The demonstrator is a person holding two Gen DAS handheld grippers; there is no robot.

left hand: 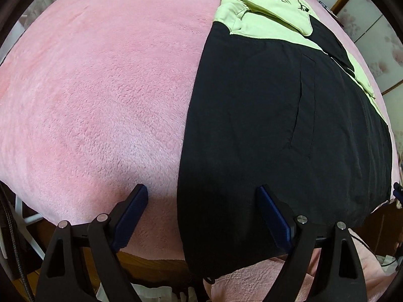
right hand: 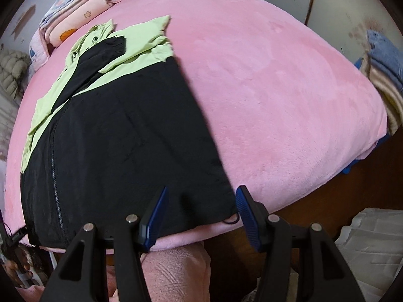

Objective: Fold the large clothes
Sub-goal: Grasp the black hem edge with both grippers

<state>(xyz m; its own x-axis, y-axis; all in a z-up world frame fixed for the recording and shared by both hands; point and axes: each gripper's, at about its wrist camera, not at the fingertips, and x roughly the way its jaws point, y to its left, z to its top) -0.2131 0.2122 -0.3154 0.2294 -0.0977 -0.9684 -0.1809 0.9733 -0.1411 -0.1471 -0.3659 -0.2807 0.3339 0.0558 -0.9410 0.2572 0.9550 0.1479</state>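
While both grippers hang over the near hem with nothing between their fingers, the main hazard is an uneven or shallow grab. Item: jacket (left hand: 264, 115), black body with pale green shoulders and hood, lying flat and lengthwise on the pink blanket (left hand: 100, 88) of the bed, hem at the near edge, hood at the far end, sleeves already laid inward across the chest. Risk one: the thin black cloth may slip, or only its top layer may lift, so the fold drags askew. Risk two: a drawcord loop (right hand: 233, 220) hangs at the hem corner and could catch on a finger. Left gripper (left hand: 201, 193): fingers well apart, straddling the jacket's left edge, one over blanket, one over cloth. Right gripper (right hand: 201, 196): fingers apart, poised over the right hem corner, angled down toward the bed.
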